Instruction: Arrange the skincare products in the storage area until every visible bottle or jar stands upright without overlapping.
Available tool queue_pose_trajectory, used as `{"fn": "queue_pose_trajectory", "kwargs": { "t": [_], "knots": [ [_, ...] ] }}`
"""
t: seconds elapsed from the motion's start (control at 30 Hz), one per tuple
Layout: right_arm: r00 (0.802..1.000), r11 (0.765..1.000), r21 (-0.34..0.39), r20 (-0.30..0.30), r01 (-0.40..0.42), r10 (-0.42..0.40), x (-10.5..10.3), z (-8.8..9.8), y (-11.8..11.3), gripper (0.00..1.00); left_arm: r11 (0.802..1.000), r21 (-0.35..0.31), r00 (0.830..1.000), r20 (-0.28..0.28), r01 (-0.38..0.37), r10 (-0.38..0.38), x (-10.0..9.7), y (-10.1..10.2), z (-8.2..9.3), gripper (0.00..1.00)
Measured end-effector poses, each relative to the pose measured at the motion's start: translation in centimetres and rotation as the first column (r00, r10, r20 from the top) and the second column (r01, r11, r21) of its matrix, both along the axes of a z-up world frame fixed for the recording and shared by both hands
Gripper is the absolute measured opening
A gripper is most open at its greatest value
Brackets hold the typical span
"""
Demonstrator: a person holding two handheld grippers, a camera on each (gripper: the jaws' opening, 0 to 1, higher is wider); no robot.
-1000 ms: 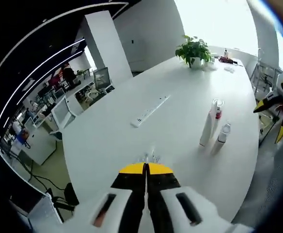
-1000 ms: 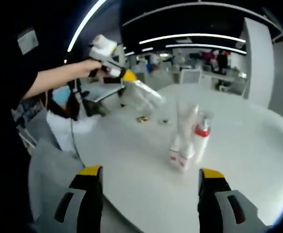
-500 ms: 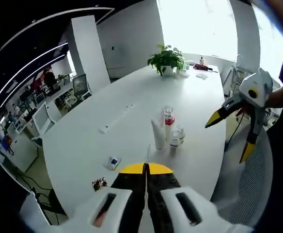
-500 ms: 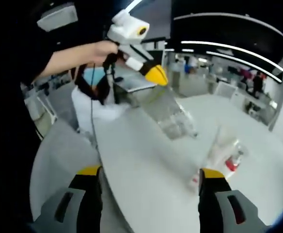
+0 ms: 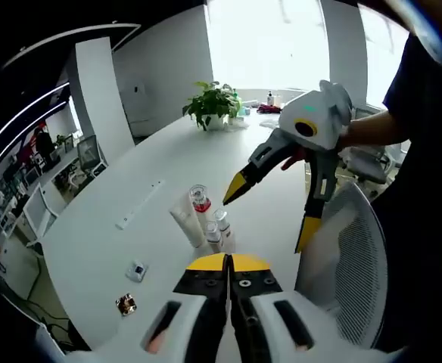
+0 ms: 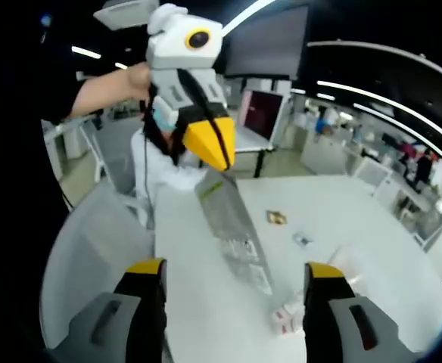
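Left gripper (image 5: 228,263) fingers together, clamped on a flat clear plastic pouch (image 6: 232,227) hanging over the white worktop (image 5: 92,249). Right gripper (image 6: 232,276) fingers apart, nothing between them. Skincare bottles and white tube (image 5: 203,221) stand clustered mid-worktop, touching.

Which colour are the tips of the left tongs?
Yellow, on black jaws; the left tongs show it best in the left gripper view.
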State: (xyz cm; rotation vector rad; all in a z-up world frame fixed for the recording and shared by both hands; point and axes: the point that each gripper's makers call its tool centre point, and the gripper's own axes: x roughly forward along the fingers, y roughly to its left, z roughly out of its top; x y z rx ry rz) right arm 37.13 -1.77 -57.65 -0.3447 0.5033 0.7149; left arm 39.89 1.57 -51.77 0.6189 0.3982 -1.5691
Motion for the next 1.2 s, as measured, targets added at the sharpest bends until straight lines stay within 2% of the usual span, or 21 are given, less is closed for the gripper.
{"fn": "queue_pose_trajectory", "kwargs": {
  "t": [0.17,0.23,0.3,0.37,0.4,0.43,0.47,0.5,0.53,0.6,0.67,0.7,0.77,0.83,0.87,0.97,1.0,1.03,1.1,1.13,1.2],
  "knots": [
    [0.992,0.991,-0.050,-0.025,-0.123,0.122,-0.3,-0.9,1.3,0.63,0.999,-0.014,0.999,-0.013,0.046,-0.047,-2.2,-0.6,1.0,0.00],
    [0.989,0.987,-0.057,-0.025,-0.148,0.147,-0.2,-1.1,1.7,0.55,0.997,-0.022,0.997,-0.016,0.074,-0.075,-3.5,-0.8,1.4,0.00],
    [0.981,0.974,-0.112,-0.027,-0.196,0.194,-0.5,-1.5,1.7,0.39,0.995,-0.029,0.995,-0.029,0.099,-0.100,-4.4,-1.0,1.7,0.00],
    [0.965,0.956,-0.141,0.020,-0.256,0.261,-0.8,-1.2,2.2,0.17,0.994,-0.033,0.994,-0.031,0.101,-0.102,-4.7,-1.1,1.9,0.00],
    [0.972,0.965,-0.123,0.021,-0.232,0.236,-1.0,-1.2,2.2,0.05,0.994,-0.035,0.993,-0.038,0.108,-0.109,-4.8,-1.0,1.9,0.00],
    [0.966,0.960,-0.133,0.052,-0.246,0.254,-0.9,-1.0,2.3,0.00,0.993,-0.040,0.993,-0.036,0.108,-0.110,-4.8,-1.1,2.0,0.00],
    [0.972,0.967,-0.156,0.093,-0.201,0.217,-0.5,-0.8,1.8,0.00,0.993,-0.040,0.993,-0.038,0.111,-0.112,-4.9,-1.1,2.0,0.00],
    [0.968,0.961,-0.174,0.095,-0.214,0.232,-0.6,-0.8,1.7,0.00,0.993,-0.036,0.993,-0.040,0.111,-0.112,-4.9,-1.1,1.9,0.00],
    [0.973,0.966,-0.151,0.067,-0.209,0.221,-0.8,-1.0,1.8,0.00,0.993,-0.038,0.993,-0.036,0.111,-0.112,-4.8,-1.1,1.7,0.00],
    [0.979,0.971,-0.175,0.094,-0.164,0.182,-0.4,-1.0,1.2,0.00,0.991,-0.037,0.991,-0.031,0.125,-0.127,-5.2,-1.2,1.5,0.01],
    [0.985,0.974,-0.184,0.090,-0.132,0.150,-0.3,-1.0,0.8,0.00,0.990,-0.064,0.991,0.056,0.128,-0.125,-4.5,-1.5,1.7,0.01],
    [0.985,0.974,-0.196,0.100,-0.117,0.138,-0.2,-0.9,0.5,0.00,0.988,-0.064,0.989,0.057,0.138,-0.135,-4.8,-1.5,1.5,0.01],
    [0.988,0.974,-0.211,0.114,-0.077,0.103,0.0,-0.6,0.1,0.00,0.992,-0.110,0.996,0.072,0.069,-0.061,-3.9,-1.9,2.0,0.03],
    [0.989,0.973,-0.230,0.146,0.001,0.033,0.5,-0.1,-0.8,0.00,0.985,-0.165,0.994,0.108,0.052,-0.034,-3.4,-2.1,2.4,0.07],
    [0.988,0.972,-0.235,0.154,0.027,0.009,0.6,0.1,-1.0,0.00,0.988,-0.156,0.996,0.093,0.005,0.010,-3.0,-1.8,2.0,0.11],
    [0.978,0.942,-0.305,0.190,0.141,-0.085,0.9,0.4,-2.5,0.00,0.984,-0.141,0.990,0.069,-0.113,0.124,-1.9,-1.1,1.3,0.35],
    [0.972,0.926,-0.336,0.211,0.174,-0.106,0.9,0.5,-2.9,0.00,0.975,-0.152,0.984,0.053,-0.159,0.169,-1.5,-0.8,1.4,0.40],
    [0.966,0.915,-0.348,0.226,0.204,-0.129,0.8,0.7,-3.1,0.00,0.969,-0.160,0.980,0.034,-0.187,0.194,-1.4,-0.6,1.5,0.39],
    [0.944,0.890,-0.362,0.277,0.276,-0.181,0.7,1.5,-3.3,0.00,0.934,-0.209,0.957,-0.074,-0.291,0.282,-1.0,-0.4,2.0,0.37],
    [0.929,0.868,-0.383,0.312,0.316,-0.201,0.7,2.1,-3.5,0.00,0.913,-0.231,0.939,-0.160,-0.335,0.304,-1.2,-0.5,2.2,0.38],
    [0.905,0.833,-0.413,0.366,0.367,-0.218,0.7,2.9,-3.6,0.00,0.886,-0.229,0.903,-0.261,-0.403,0.343,-1.4,-0.5,2.1,0.42]
  ]
}}
